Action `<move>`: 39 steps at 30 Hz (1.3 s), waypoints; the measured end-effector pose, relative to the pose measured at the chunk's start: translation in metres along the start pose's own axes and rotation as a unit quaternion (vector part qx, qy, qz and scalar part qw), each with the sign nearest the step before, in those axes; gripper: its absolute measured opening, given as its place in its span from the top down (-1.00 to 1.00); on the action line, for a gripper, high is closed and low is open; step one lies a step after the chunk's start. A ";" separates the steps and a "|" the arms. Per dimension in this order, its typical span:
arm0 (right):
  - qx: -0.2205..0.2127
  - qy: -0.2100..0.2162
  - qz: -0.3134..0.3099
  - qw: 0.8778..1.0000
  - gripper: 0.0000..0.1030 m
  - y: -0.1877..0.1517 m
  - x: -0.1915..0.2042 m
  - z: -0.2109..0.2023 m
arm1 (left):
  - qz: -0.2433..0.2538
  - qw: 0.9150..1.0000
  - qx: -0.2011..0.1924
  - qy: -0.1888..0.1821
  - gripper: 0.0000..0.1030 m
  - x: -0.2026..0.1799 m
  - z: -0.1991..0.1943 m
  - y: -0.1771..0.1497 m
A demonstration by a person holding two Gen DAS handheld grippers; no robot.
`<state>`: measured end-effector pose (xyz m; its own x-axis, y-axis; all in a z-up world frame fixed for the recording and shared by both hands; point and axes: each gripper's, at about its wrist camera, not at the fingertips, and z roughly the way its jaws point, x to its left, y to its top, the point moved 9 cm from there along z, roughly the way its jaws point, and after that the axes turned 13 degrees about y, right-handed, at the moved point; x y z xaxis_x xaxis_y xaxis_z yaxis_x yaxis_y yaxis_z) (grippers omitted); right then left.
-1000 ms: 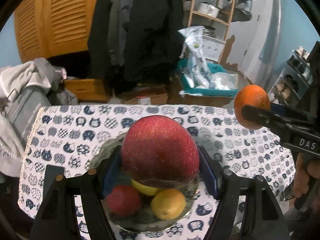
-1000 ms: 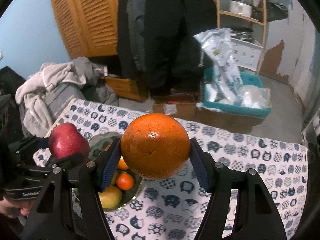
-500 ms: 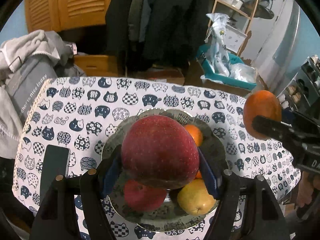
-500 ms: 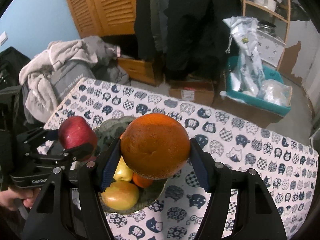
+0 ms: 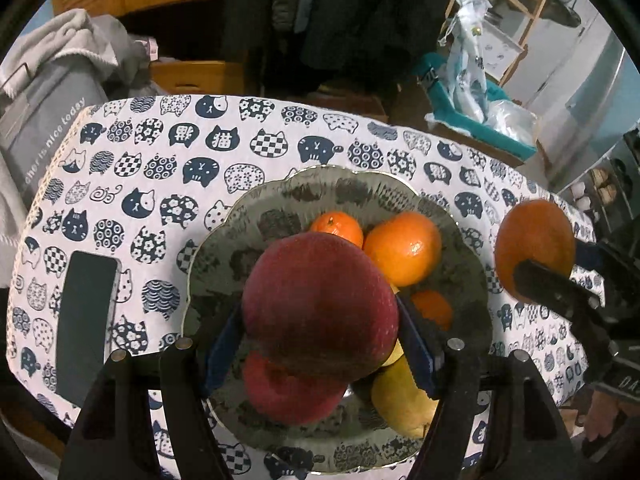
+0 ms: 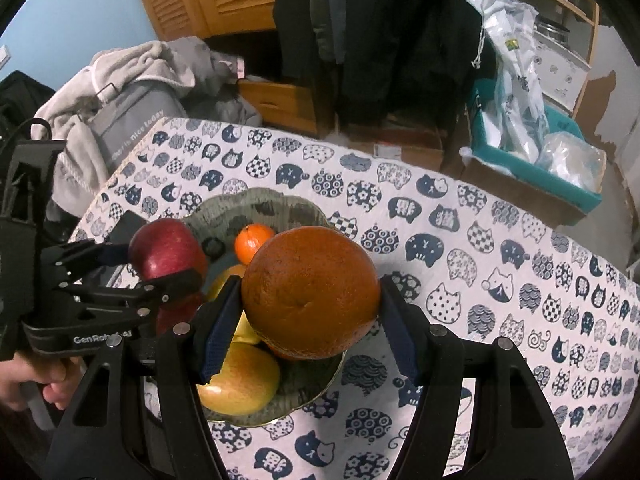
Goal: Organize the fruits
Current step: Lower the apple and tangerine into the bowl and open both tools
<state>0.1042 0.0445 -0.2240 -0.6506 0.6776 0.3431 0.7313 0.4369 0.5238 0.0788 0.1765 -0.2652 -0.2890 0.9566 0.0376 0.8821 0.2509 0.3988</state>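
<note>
My left gripper [image 5: 322, 330] is shut on a big red apple [image 5: 320, 304] and holds it over a grey scalloped bowl [image 5: 256, 220]. The bowl holds two mandarins [image 5: 402, 248], another red apple [image 5: 288, 388] and a yellow fruit [image 5: 400, 400]. My right gripper [image 6: 310, 320] is shut on a large orange [image 6: 310, 292] above the bowl's right rim [image 6: 320, 384]. The orange also shows in the left wrist view [image 5: 534, 246], right of the bowl. The apple also shows in the right wrist view [image 6: 164, 248].
The table has a cat-print cloth [image 5: 160, 160]. A black phone [image 5: 84, 320] lies left of the bowl. Beyond the table are a pile of grey clothes [image 6: 132, 92], hanging dark coats [image 6: 384, 20], a cardboard box [image 6: 404, 144] and a teal bin of bags [image 6: 532, 140].
Both grippers have tilted downward and come in over the bowl, each still holding its fruit. The bowl and its fruit now fill more of both views.
</note>
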 end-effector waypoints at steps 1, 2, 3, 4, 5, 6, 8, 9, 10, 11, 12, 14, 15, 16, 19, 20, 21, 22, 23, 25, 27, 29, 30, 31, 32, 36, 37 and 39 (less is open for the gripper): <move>0.002 0.001 0.000 1.000 -0.31 -0.001 0.000 0.001 | 0.001 1.000 0.000 0.001 -0.44 0.000 0.001 0.001; 0.003 0.001 0.001 1.000 -0.31 -0.002 -0.001 0.003 | 0.001 1.000 0.001 0.002 -0.44 0.000 0.001 0.000; 0.005 0.002 0.002 1.000 -0.31 -0.003 -0.001 0.005 | 0.001 1.000 0.001 0.002 -0.44 0.000 0.002 0.000; 0.007 0.002 0.002 1.000 -0.31 -0.004 -0.002 0.007 | 0.001 1.000 0.001 0.003 -0.44 0.000 0.002 0.001; 0.010 0.003 0.003 1.000 -0.31 -0.005 -0.003 0.010 | 0.002 1.000 0.001 0.008 -0.43 0.001 0.002 0.000; 0.012 0.004 0.003 1.000 -0.31 -0.007 -0.003 0.012 | 0.003 1.000 0.000 0.017 -0.43 0.002 0.002 0.000; 0.017 0.006 0.004 1.000 -0.31 -0.009 -0.004 0.017 | 0.005 1.000 -0.001 0.019 -0.43 0.004 0.002 0.000; 0.019 0.007 0.005 1.000 -0.31 -0.010 -0.004 0.019 | 0.004 1.000 0.001 0.018 -0.43 0.005 0.003 0.000; 0.021 0.007 0.005 1.000 -0.31 -0.011 -0.004 0.022 | 0.002 1.000 0.003 0.018 -0.43 0.006 0.004 -0.001; 0.024 0.008 0.005 1.000 -0.31 -0.013 -0.003 0.024 | 0.001 1.000 0.005 0.019 -0.43 0.007 0.004 -0.001; 0.026 0.008 0.005 1.000 -0.31 -0.014 -0.003 0.026 | 0.001 1.000 0.005 0.021 -0.43 0.007 0.004 -0.001; 0.030 0.010 0.004 0.999 -0.31 -0.016 -0.002 0.030 | 0.001 1.000 0.006 0.021 -0.43 0.008 0.003 -0.002; 0.032 0.011 0.004 0.999 -0.31 -0.016 -0.002 0.031 | 0.000 1.000 0.005 0.021 -0.43 0.008 0.001 -0.002; 0.033 0.012 0.003 0.999 -0.31 -0.017 -0.001 0.033 | -0.001 1.000 0.004 0.020 -0.43 0.007 -0.001 -0.002; 0.037 0.014 0.002 0.999 -0.31 -0.018 0.001 0.038 | -0.001 1.000 -0.001 0.019 -0.43 0.007 -0.006 -0.001; 0.039 0.016 0.002 0.999 -0.31 -0.019 0.001 0.040 | 0.000 1.000 -0.003 0.019 -0.43 0.007 -0.007 0.000; 0.042 0.018 0.002 0.999 -0.31 -0.020 0.002 0.042 | 0.000 1.000 -0.003 0.021 -0.43 0.007 -0.008 0.000; 0.046 0.020 0.002 0.999 -0.31 -0.021 0.002 0.044 | 0.001 1.000 -0.003 0.023 -0.43 0.007 -0.008 -0.001; 0.050 0.021 0.002 0.999 -0.31 -0.022 0.003 0.047 | 0.001 1.000 -0.002 0.023 -0.43 0.007 -0.007 -0.001; 0.060 0.024 0.004 0.998 -0.32 -0.026 0.003 0.052 | 0.001 1.000 0.001 0.025 -0.43 0.008 -0.006 -0.001; 0.056 0.029 0.006 0.998 -0.34 -0.027 0.004 0.052 | 0.000 1.000 0.002 0.025 -0.43 0.008 -0.007 -0.002; 0.053 0.032 0.012 0.998 -0.35 -0.025 0.003 0.050 | 0.000 1.000 0.000 0.025 -0.43 0.008 -0.008 -0.002; 0.051 0.032 0.013 0.998 -0.35 -0.024 0.002 0.048 | 0.000 1.000 -0.001 0.024 -0.43 0.007 -0.009 -0.002; 0.045 0.032 0.015 0.998 -0.35 -0.023 0.000 0.045 | -0.001 1.000 -0.001 0.023 -0.43 0.007 -0.011 -0.001; 0.040 0.034 0.019 0.998 -0.35 -0.020 -0.001 0.041 | -0.001 1.000 -0.002 0.022 -0.43 0.006 -0.012 -0.001; 0.018 0.036 0.027 0.999 -0.35 -0.010 -0.004 0.024 | -0.005 1.000 -0.014 0.016 -0.43 0.005 -0.025 0.004; 0.013 0.035 0.028 0.999 -0.35 -0.007 -0.005 0.020 | -0.008 1.000 -0.019 0.012 -0.43 0.004 -0.030 0.006; 0.004 0.036 0.029 0.999 -0.35 -0.003 -0.005 0.011 | -0.011 1.000 -0.024 0.008 -0.43 0.004 -0.037 0.009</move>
<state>0.1079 0.0468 -0.2357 -0.6198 0.6579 0.4278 0.7698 0.4037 0.4945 0.0715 0.1765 -0.2278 -0.3147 0.9482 0.0426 0.8564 0.2643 0.4434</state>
